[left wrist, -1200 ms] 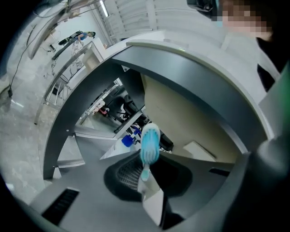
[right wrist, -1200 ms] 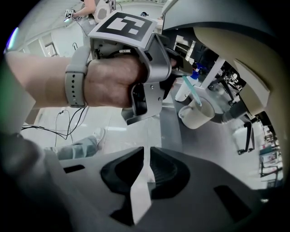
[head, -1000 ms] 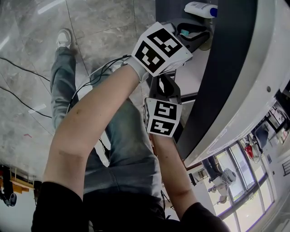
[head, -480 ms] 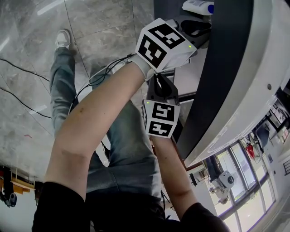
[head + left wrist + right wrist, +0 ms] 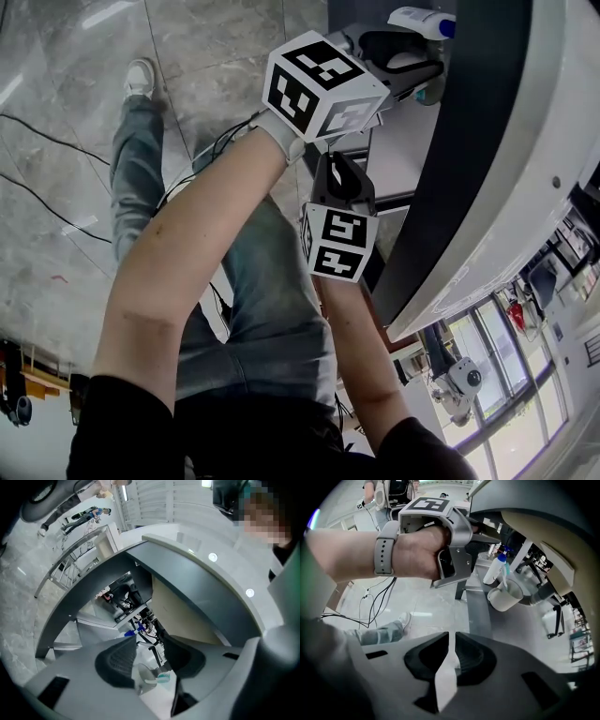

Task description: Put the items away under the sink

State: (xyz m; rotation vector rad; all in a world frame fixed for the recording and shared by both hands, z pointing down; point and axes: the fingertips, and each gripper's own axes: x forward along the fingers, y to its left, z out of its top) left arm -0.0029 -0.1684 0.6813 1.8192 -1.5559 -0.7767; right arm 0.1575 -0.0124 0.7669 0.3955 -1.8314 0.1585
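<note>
A white cup (image 5: 145,679) with a teal toothbrush in it stands on the grey shelf (image 5: 483,616) under the sink counter. My left gripper (image 5: 150,660) points level at it. Its jaws have just been opening and now stand wide, the cup between them with no pad pressing on it. In the head view the same left gripper (image 5: 412,64) reaches under the counter next to the cup (image 5: 424,91). A white spray bottle (image 5: 494,569) with a blue top stands just behind the cup. My right gripper (image 5: 452,660) points steeply down, shut on a thin white strip (image 5: 446,681).
The dark curved counter front (image 5: 469,141) overhangs the shelf. A grey drain pipe (image 5: 543,592) runs to the right of the cup. Black cables (image 5: 56,150) lie on the marble floor beside the person's leg and shoe (image 5: 139,75).
The left gripper's jaws went from shut on the cup to wide open, and the gripper drew back a little from the shelf. The cup stays on the shelf. The right gripper has not moved.
</note>
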